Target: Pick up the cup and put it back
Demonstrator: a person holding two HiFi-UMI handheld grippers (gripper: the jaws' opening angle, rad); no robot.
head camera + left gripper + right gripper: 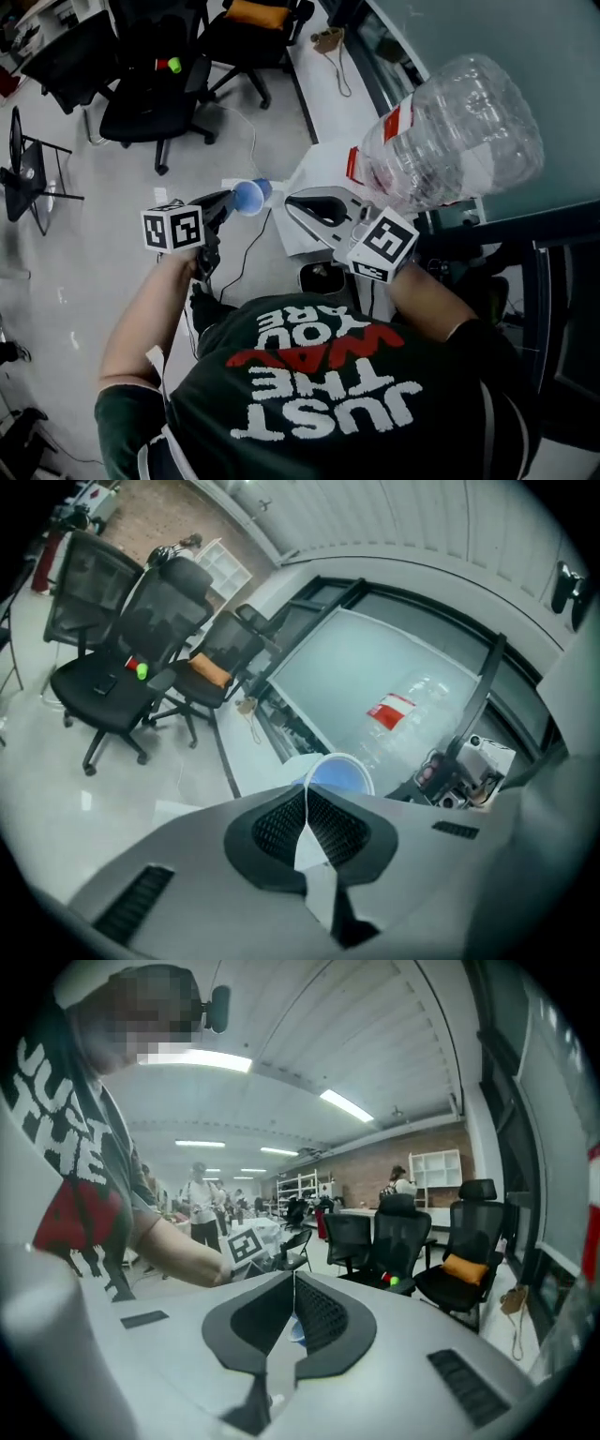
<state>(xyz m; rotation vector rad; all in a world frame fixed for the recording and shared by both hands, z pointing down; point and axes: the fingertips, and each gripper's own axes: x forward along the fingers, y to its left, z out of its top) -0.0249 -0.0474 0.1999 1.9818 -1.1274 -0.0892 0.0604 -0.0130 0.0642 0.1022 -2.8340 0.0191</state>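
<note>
A small blue cup [249, 196] hangs in the air over the floor, held by its rim. My left gripper [230, 201] is shut on the cup's wall. In the left gripper view the cup's [336, 772] open mouth shows just past the closed left gripper [307, 795]. My right gripper [291, 201] sits just right of the cup, its jaws together with nothing in them. The right gripper [293, 1280] in its own view is shut, and a sliver of blue shows behind the jaws. A large clear plastic bottle [455, 131] with a red label lies on the glass table [553, 75] at right.
Black office chairs [155, 94] stand on the floor at upper left, one with a green ball [173, 65], another with an orange cushion [258, 13]. White sheets [319, 169], a cable [246, 253] and a black bin [323, 277] lie below the grippers. People stand far off in the right gripper view.
</note>
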